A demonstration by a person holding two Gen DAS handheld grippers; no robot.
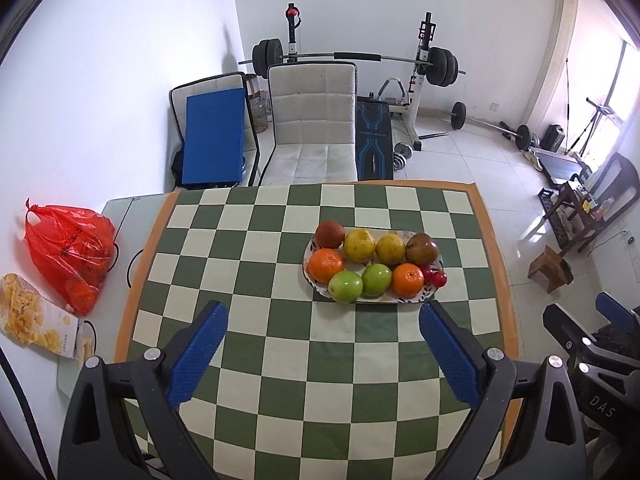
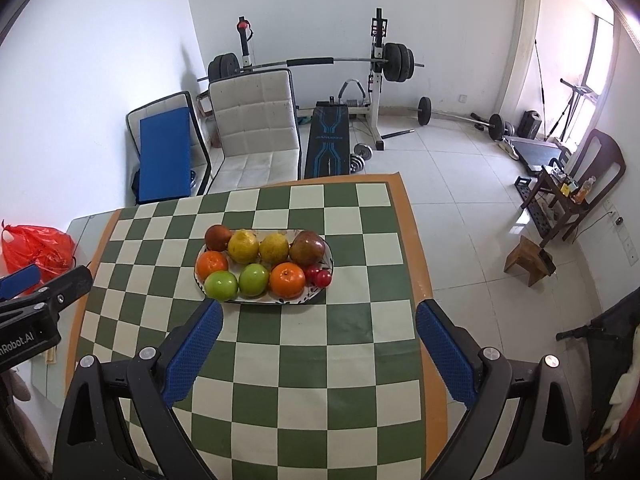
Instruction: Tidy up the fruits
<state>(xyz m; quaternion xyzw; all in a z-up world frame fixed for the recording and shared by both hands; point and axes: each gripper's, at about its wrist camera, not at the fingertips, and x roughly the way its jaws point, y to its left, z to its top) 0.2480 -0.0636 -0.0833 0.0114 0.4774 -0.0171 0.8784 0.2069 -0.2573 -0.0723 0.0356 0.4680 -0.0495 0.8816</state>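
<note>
1. As both grippers hang back over the checked cloth (image 1: 280, 360), all fruit sits on one oval plate (image 1: 412, 300), centre of table, slightly right in the left wrist view.
2. Left gripper (image 1: 324, 320) – jaws spread wide, nothing held. Right gripper (image 2: 320, 320) – same, wide apart, empty, its left fingertip close to the plate's near rim.
3. Back row, L to R: red-brown fruit (image 1: 329, 234), two yellow fruits (image 1: 359, 245), (image 1: 390, 248), red-green fruit (image 1: 421, 248).
4. Front row: orange (image 1: 325, 265), two green apples (image 1: 345, 286), (image 1: 376, 279), orange (image 1: 407, 279), small red fruits (image 1: 435, 276) at the right end.
5. Handling, est.: apples firm, smooth, prob. slippery – take across the widest part. Oranges give a little, rind grips better. Small red ones light, easily crushed – gentle pinch.
6. Fruits packed touching; end pieces look the easiest to take first.
7. Red bag (image 1: 68, 252) at table's left, more fruit apparently inside.
</note>
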